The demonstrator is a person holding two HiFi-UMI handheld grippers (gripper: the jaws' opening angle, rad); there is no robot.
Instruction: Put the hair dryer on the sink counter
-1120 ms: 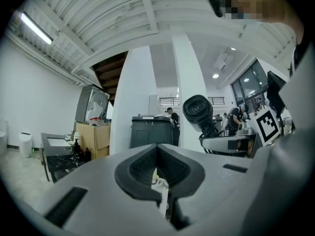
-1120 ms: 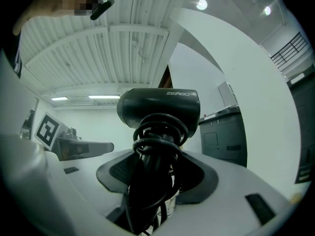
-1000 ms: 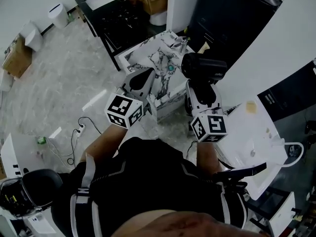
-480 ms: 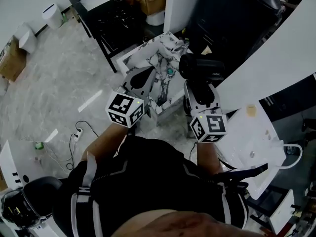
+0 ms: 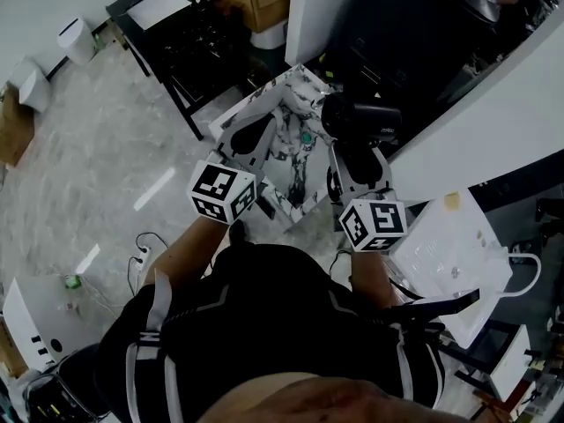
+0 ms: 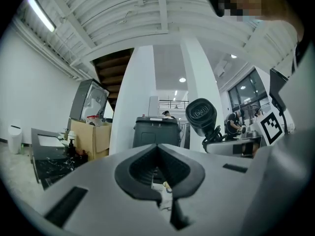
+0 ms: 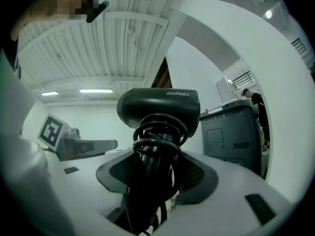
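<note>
Now nearer the sink counter (image 5: 284, 102), hair dryer (image 5: 361, 119) in right hand-held gripper (image 7: 156, 172)

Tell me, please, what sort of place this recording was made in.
Probably a large workshop or test hall, not a home: a high ribbed ceiling with strip lights, tall white pillars, and a marble-patterned sink counter standing free on an open floor.

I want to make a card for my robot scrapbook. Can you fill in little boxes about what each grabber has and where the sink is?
Right gripper: shut on the black hair dryer, held by its handle
Cord: coiled round the handle
Left gripper: shut, nothing in it
Sink counter: marbled white, seen beneath both grippers in the head view
Hair dryer on counter: not yet
</note>
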